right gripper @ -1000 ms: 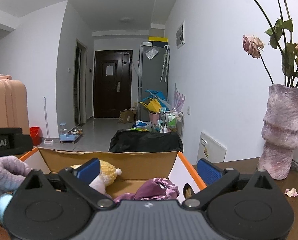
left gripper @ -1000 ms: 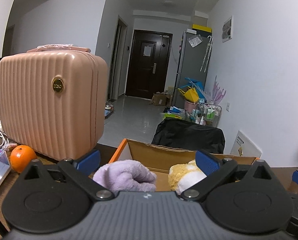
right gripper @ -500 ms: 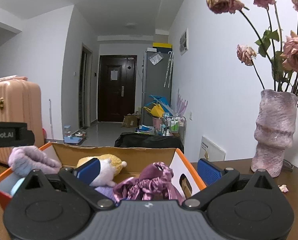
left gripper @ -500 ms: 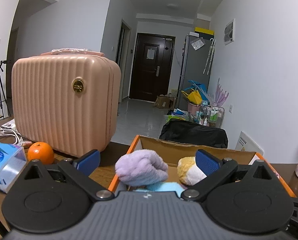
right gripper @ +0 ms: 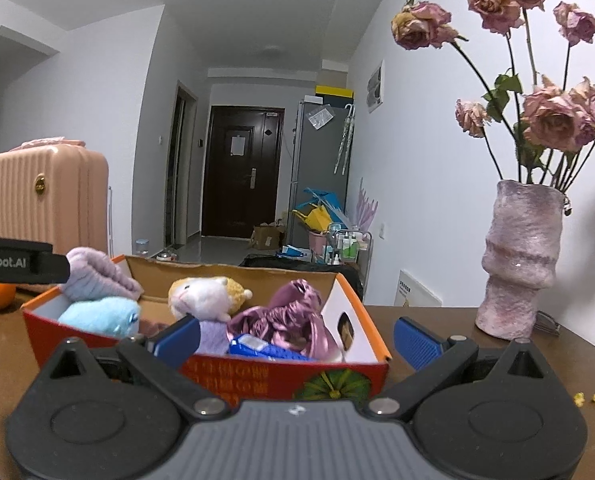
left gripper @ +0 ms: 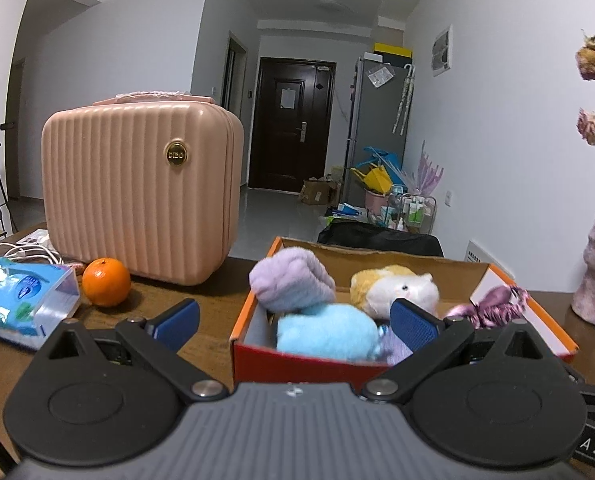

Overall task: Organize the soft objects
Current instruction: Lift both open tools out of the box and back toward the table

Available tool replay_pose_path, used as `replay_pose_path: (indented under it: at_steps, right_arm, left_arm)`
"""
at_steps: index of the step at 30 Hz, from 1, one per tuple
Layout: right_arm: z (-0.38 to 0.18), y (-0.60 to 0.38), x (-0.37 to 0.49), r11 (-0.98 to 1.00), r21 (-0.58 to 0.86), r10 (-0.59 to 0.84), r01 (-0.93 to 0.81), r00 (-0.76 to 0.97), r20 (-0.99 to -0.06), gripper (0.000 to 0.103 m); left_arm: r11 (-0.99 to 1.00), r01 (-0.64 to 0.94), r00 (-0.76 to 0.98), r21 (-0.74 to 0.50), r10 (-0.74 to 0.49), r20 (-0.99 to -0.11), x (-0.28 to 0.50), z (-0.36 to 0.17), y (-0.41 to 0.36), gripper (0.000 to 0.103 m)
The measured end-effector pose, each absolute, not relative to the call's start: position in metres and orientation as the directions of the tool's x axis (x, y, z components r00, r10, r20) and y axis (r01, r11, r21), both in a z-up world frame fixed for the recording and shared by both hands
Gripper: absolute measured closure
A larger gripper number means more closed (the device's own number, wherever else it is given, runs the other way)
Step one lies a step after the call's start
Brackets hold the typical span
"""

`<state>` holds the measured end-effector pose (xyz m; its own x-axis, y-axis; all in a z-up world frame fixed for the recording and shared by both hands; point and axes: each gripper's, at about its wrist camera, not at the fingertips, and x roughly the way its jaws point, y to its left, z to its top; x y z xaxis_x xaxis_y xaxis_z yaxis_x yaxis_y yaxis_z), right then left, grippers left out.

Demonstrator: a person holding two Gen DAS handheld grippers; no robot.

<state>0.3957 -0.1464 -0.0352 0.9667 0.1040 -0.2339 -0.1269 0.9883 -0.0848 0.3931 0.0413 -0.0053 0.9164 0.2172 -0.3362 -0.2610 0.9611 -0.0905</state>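
Observation:
An orange cardboard box (left gripper: 253, 304) (right gripper: 257, 376) sits on the brown table and holds soft things: a lilac rolled towel (left gripper: 291, 280) (right gripper: 97, 274), a light-blue plush (left gripper: 325, 332) (right gripper: 95, 316), a yellow-and-white plush toy (left gripper: 393, 288) (right gripper: 205, 292) and a purple satin scrunchie (left gripper: 493, 308) (right gripper: 289, 316). My left gripper (left gripper: 295, 328) stands open just in front of the box with nothing between its fingers. My right gripper (right gripper: 297, 338) is open too, in front of the box's right half, holding nothing.
A pink hard-shell case (left gripper: 137, 188) stands at the back left, with an orange (left gripper: 106, 282) and a blue wipes pack (left gripper: 21, 296) before it. A purple vase (right gripper: 521, 264) with dried roses stands right of the box. Small crumbs (right gripper: 585, 398) lie on the table.
Both grippers have drawn back and risen, so the whole box and its contents come into view. The light-blue plush now shows in the box's front left.

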Motion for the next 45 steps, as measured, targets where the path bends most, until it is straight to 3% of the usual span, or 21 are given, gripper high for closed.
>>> replay_pose_path:
  at_steps: [29,45]
  right_arm:
    - [-0.044,-0.221,0.267,0.984,-0.123,0.086,-0.127,0.952,-0.295,0.0]
    - [-0.057,-0.255,0.258,0.992,-0.106,0.012,-0.063,0.905,-0.425,0.001]
  left_arm:
    - [0.99,-0.131,0.906,-0.056,0.096,-0.412,0.273,-0.023,0.005,0.0]
    - [0.996,-0.068,0.896,-0.061,0.034,-0.442,0.248,-0.027,-0.012,0.0]
